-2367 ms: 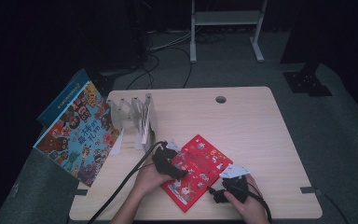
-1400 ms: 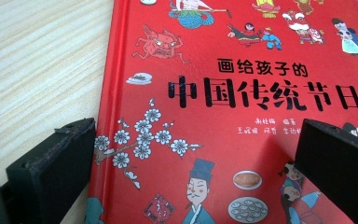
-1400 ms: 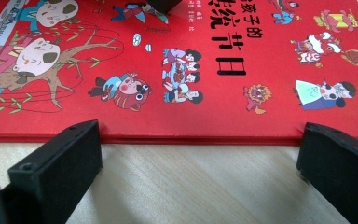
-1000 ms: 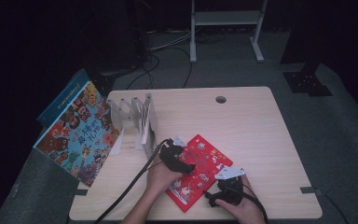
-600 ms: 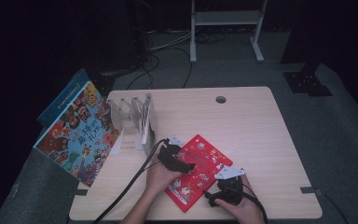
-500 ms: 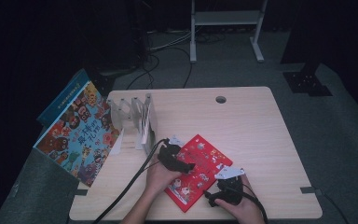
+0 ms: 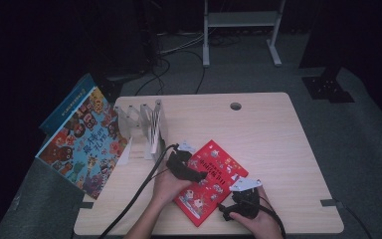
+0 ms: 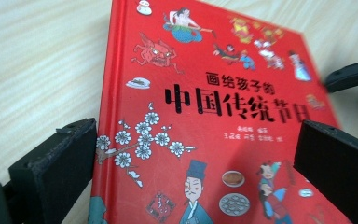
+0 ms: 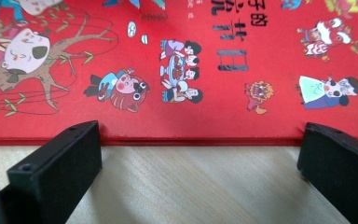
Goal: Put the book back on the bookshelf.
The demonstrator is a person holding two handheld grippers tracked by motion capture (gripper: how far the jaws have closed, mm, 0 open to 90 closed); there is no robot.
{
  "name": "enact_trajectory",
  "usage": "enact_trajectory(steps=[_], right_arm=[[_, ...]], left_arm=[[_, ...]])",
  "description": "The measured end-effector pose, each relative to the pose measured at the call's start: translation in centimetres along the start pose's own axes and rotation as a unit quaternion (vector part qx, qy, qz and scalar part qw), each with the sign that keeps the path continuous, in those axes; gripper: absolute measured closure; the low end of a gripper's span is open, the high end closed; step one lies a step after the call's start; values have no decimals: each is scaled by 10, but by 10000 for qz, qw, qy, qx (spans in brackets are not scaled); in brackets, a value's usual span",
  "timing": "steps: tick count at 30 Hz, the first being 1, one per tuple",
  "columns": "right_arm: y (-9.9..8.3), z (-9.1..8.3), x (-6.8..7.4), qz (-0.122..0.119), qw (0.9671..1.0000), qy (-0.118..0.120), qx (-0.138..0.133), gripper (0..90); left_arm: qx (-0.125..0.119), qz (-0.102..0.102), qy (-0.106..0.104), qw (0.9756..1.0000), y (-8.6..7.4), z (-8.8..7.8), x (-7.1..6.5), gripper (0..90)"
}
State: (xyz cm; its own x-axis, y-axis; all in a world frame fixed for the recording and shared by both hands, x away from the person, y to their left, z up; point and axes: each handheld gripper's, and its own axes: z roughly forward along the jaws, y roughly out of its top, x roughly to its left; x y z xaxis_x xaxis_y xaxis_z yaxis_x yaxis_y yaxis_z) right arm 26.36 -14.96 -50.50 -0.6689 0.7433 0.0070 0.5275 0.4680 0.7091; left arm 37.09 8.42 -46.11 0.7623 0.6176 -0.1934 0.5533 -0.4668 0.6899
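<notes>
A red picture book (image 7: 210,183) with Chinese title lettering lies flat on the wooden table (image 7: 278,139), turned at an angle near the front edge. My left gripper (image 7: 185,168) hovers over the book's left corner. In the left gripper view its jaws stand wide open (image 8: 196,135) with the red cover (image 8: 205,93) spread between and beneath them. My right gripper (image 7: 238,201) sits at the book's near right edge. Its jaws are open too (image 9: 200,135), and the book's edge (image 9: 200,93) runs just ahead of them over bare wood.
A clear divider rack (image 7: 144,124) holding a thin striped book stands at the table's left. A large colourful picture book (image 7: 82,142) leans beyond the left edge. A cable hole (image 7: 236,106) is at the back. Cables trail from both grippers toward the front.
The left gripper has shifted slightly up and right over the book's corner since the earliest frame. The right gripper edged a little left. Over the last second both are nearly still.
</notes>
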Motion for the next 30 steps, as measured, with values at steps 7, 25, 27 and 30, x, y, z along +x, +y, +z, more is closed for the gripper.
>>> enact_trajectory(steps=[7, 25, 27, 30], right_arm=[[-1, -1, -1, -22, 10000, 21, -4, 0], [-3, -3, -2, 16, 10000, 77, -25, 0], [-4, -4, -2, -15, 10000, 67, -12, 0], [-4, -4, -2, -49, 10000, 45, -18, 0]], left_arm=[[79, 378, -172, 9991, 17, -24, -8, 27], [-357, 875, -1047, 9900, 52, -78, -39, 276], [-475, 888, -1161, 9881, 53, -82, -41, 340], [-569, 935, -1190, 9868, 54, -83, -43, 422]])
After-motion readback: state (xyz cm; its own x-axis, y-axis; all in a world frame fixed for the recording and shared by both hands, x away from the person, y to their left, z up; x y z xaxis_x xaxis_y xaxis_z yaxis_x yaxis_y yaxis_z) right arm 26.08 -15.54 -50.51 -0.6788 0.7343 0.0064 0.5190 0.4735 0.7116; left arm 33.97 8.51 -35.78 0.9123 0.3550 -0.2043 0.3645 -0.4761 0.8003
